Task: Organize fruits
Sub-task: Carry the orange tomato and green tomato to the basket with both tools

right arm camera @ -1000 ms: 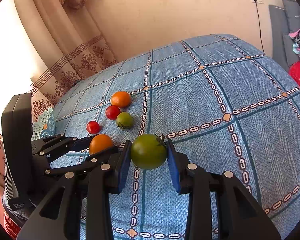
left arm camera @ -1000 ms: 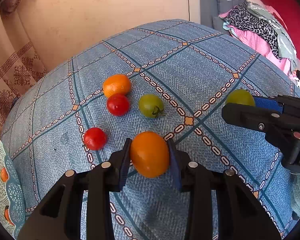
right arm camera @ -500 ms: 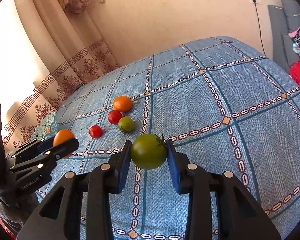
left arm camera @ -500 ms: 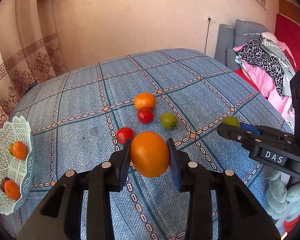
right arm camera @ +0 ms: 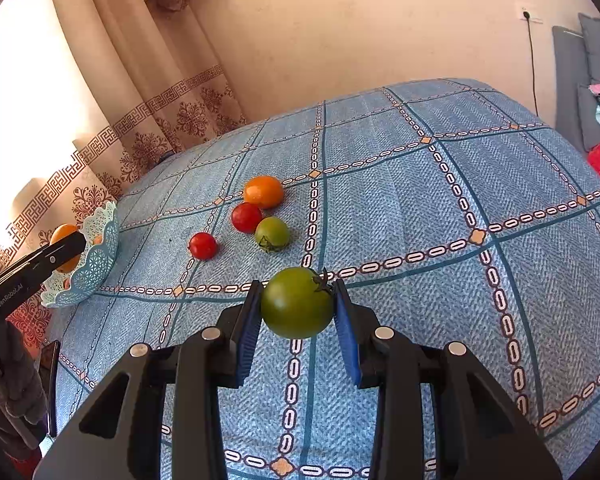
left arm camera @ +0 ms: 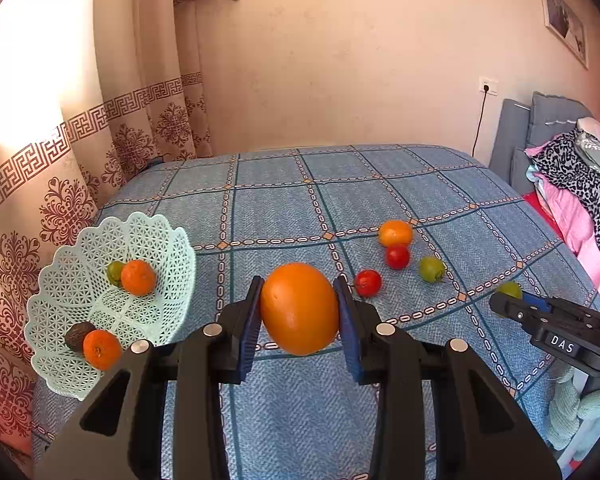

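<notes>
Fruit sits in both our tools. Our left gripper (left arm camera: 298, 312) is clamped on a large orange (left arm camera: 298, 309), its blue pads pressed to either side of the peel, held above the blue checked bedspread (left arm camera: 380, 184). Our right gripper (right arm camera: 297, 306) pinches a green tomato (right arm camera: 297, 303), stem turned toward 1 o'clock, also clear of the cloth.

From the left wrist view, the pale green lattice basket (left arm camera: 159, 240) lies at 9 o'clock of the held orange, tilted at the bed's edge by the curtain (left arm camera: 59, 184). Inside it we see two small oranges (left arm camera: 138, 277), a small green fruit just behind the upper one, and a dark fruit touching the lower one.

Four fruits lie loose on the spread at about 2 o'clock from the left gripper: a small orange one (left arm camera: 396, 233) farthest off, a red tomato (left arm camera: 397, 256) touching it on the near side, a green tomato on the cloth (left arm camera: 432, 269) just beside that one at its 4 o'clock, and a second red tomato (left arm camera: 367, 282) apart at its 8 o'clock.

In the right wrist view, the left tool shows at 9 o'clock in front of the basket, its orange partly hidden behind a black finger.
</notes>
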A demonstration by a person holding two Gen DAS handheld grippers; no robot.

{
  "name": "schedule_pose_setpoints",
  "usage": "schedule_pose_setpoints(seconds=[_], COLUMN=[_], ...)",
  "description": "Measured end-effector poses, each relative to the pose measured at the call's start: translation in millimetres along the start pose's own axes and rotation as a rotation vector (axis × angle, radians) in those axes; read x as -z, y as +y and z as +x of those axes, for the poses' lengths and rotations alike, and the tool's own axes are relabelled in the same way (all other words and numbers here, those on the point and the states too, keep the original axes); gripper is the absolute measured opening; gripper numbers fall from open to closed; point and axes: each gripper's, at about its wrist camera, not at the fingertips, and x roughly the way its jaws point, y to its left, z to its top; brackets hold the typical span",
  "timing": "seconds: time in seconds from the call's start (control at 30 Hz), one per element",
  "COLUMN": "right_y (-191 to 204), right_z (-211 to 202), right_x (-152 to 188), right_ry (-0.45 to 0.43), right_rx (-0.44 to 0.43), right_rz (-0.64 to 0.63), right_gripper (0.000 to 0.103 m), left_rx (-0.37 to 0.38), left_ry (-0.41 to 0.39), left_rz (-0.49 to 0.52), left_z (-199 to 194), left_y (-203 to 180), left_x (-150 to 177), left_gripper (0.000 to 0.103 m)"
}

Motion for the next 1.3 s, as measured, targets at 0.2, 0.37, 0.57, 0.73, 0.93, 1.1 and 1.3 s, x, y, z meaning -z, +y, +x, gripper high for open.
schedule_pose_setpoints(seconds=[0.2,0.37,0.57,0.73,0.93,1.1,1.3], right_y=[11.4,28.1,61.3,98.0,142.3,180.9,220.1], right_z=[4.1,1.0,-1.2,2.9,10.8,18.1,27.8], right_x=[-0.1,-6.1,-15.1,-21.7,-27.3,-32.2,-33.5], right_ry=[0.019,0.012,0.009,0.01,0.013,0.013,0.02], right_rx=[-0.005,-0.013,-0.054,-0.101,-0.151,-0.2,-0.258], right_rz=[-0.019,-0.045,-0.088,-0.13,-0.183,-0.22,-0.254], right_gripper=[0.035,0.035,0.035,0.035,0.035,0.035,0.035], left_rx=[-0.046,-0.086,-0.112,-0.108,-0.093,-0.066,-0.105], left_ry=[0.0,-0.019,-0.039,-0.047,-0.055,-0.044,-0.099], left_rz=[-0.069,-0.126,-0.17,-0.209,-0.271,-0.365,-0.406], left_z=[-0.7,-6.3,-13.1,-14.9,-14.1,-10.1,-24.3], left_y=[40.5,74.9,107.5,126.6,143.9,162.2,176.2], left_x=[5.2,6.7,6.6,8.2,12.8,18.6,17.5], left_gripper=[0.036,0.036,0.036,0.036,0.037,0.054,0.07])
